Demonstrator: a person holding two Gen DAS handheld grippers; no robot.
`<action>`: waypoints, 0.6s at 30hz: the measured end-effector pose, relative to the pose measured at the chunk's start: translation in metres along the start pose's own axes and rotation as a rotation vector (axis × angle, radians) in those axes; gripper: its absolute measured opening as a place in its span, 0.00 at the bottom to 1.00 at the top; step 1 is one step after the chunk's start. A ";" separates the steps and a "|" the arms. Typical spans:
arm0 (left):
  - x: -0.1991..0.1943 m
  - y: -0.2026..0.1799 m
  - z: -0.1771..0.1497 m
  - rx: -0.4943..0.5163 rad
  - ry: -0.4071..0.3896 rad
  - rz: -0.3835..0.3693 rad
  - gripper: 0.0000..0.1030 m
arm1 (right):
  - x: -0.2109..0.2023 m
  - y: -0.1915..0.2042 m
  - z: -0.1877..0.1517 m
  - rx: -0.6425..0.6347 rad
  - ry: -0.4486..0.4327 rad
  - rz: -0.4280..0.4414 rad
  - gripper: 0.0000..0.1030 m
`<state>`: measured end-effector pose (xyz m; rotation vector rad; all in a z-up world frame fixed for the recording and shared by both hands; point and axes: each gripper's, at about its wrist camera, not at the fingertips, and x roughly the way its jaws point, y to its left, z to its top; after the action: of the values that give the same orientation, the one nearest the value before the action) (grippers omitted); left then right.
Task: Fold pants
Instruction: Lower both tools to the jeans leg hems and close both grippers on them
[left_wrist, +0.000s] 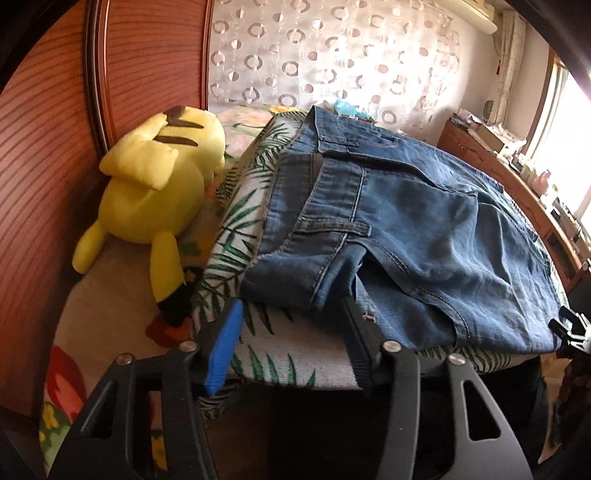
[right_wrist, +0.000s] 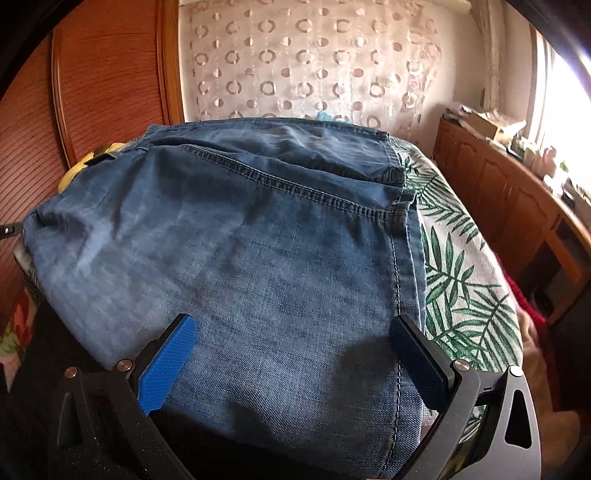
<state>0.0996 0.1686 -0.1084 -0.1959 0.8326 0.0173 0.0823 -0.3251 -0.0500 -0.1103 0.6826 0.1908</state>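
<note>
Blue jeans lie folded on a leaf-print cushion, waistband toward the far left. My left gripper is at the jeans' near left corner. Its blue pad stands left of the corner and the dark finger has its tip tucked under the denim edge. The jaws stand apart and do not press the cloth. In the right wrist view the jeans fill the middle. My right gripper hovers wide open over the near end of the denim, near the side seam, holding nothing.
A yellow plush toy lies left of the cushion on a floral sheet, against a wooden headboard. A circle-patterned curtain hangs behind. A cluttered wooden cabinet runs along the right under a bright window.
</note>
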 end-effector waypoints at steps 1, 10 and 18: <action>0.002 0.000 -0.001 -0.012 0.001 -0.013 0.44 | -0.002 0.001 0.000 -0.002 0.003 0.000 1.00; 0.012 0.000 0.005 -0.080 -0.009 -0.040 0.44 | 0.004 0.002 0.015 -0.022 0.043 0.018 1.00; 0.012 -0.008 0.013 -0.075 -0.042 -0.066 0.19 | -0.008 -0.022 0.022 0.005 0.040 0.053 0.86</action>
<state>0.1176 0.1624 -0.1073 -0.2929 0.7835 -0.0086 0.0950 -0.3444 -0.0270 -0.0916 0.7263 0.2387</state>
